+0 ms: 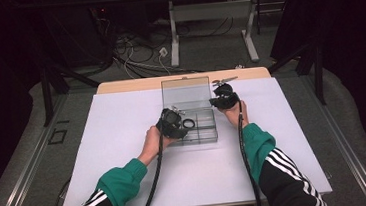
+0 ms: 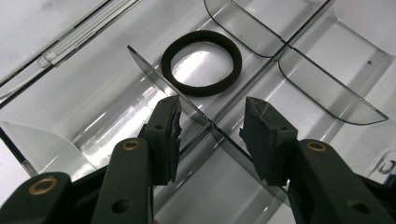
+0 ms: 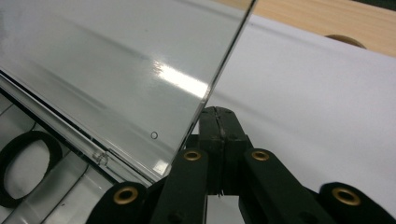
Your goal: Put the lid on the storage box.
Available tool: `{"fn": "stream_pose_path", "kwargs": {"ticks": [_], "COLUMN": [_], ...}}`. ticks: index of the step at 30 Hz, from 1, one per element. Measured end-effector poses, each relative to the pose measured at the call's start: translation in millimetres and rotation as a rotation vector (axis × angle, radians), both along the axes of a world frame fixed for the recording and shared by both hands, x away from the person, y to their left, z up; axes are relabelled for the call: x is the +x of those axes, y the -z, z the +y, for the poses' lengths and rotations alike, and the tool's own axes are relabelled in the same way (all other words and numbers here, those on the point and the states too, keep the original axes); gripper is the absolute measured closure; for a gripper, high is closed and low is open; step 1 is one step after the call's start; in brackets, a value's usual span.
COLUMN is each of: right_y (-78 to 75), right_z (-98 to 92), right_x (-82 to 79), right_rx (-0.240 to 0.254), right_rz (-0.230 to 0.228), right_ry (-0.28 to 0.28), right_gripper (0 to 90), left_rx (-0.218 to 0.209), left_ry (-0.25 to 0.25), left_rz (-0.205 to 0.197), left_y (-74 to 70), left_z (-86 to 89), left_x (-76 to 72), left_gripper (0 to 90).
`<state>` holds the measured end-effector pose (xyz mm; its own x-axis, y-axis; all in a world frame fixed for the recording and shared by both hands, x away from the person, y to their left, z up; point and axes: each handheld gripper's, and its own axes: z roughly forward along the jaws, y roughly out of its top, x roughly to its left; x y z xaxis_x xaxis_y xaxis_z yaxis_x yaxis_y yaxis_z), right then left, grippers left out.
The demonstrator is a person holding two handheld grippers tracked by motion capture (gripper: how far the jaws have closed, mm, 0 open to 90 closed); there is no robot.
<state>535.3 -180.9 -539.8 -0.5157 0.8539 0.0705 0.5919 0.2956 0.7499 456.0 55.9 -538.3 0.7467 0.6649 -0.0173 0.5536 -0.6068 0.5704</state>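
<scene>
Jaws of the left hand-held gripper (image 2: pixel 210 128) stand apart astride a box (image 1: pixel 191 132) divider (image 2: pixel 187 105) near the ring (image 2: pixel 201 62), while the right hand-held gripper (image 3: pixel 218 122) is pressed together beside the lid (image 3: pixel 116 79).

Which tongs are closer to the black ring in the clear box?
Left. The left tongs hover open just beside the black ring, astride a divider inside the clear box. The right tongs sit shut by the raised lid's edge, farther off.

Clear plastic compartment box (image 1: pixel 193 132) near the table's far edge, middle, lid (image 1: pixel 186 93) raised upright, black rubber ring (image 2: pixel 201 62) lying flat in a compartment beside a divider
</scene>
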Motion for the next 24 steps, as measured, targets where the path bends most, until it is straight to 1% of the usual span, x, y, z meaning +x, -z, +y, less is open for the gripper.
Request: {"fn": "stream_pose_path", "kwargs": {"ticks": [5,6,7,11,12,13,24], "right_y": [-1.7,-1.7,-7.4,-10.3,-10.7,-11.7,-18.3], "right_z": [-0.2,-0.2,-0.3,-0.2,-0.4,-0.5,0.2], "right_x": [-0.8,-0.8,-3.1,-4.0,-4.2,-4.6,-7.3], "right_rx": [-0.002,-0.002,0.015,0.028,0.033,0.024,0.042], "right_rz": [-0.007,-0.007,-0.039,-0.061,-0.062,-0.067,-0.097], "right_ry": [0.005,0.005,0.009,0.002,0.0,0.001,-0.004], "right_gripper": [90.0,90.0,90.0,90.0,90.0,90.0,90.0], "left_rx": [0.0,0.008,0.008,0.008,0.008,0.008,0.008], "left_ry": [0.0,0.009,0.009,0.008,0.008,0.008,0.006], "left_rz": [0.0,-0.007,-0.006,-0.008,-0.008,-0.008,-0.009], "left_y": [0.0,-0.3,-0.3,-0.3,-0.3,-0.3,-0.3], "left_z": [0.0,0.5,0.4,0.4,0.4,0.4,0.5], "left_x": [0.0,0.7,0.7,0.5,0.5,0.5,0.2], "left_gripper": [56.8,56.8,56.8,56.8,56.8,56.8,56.8]}}
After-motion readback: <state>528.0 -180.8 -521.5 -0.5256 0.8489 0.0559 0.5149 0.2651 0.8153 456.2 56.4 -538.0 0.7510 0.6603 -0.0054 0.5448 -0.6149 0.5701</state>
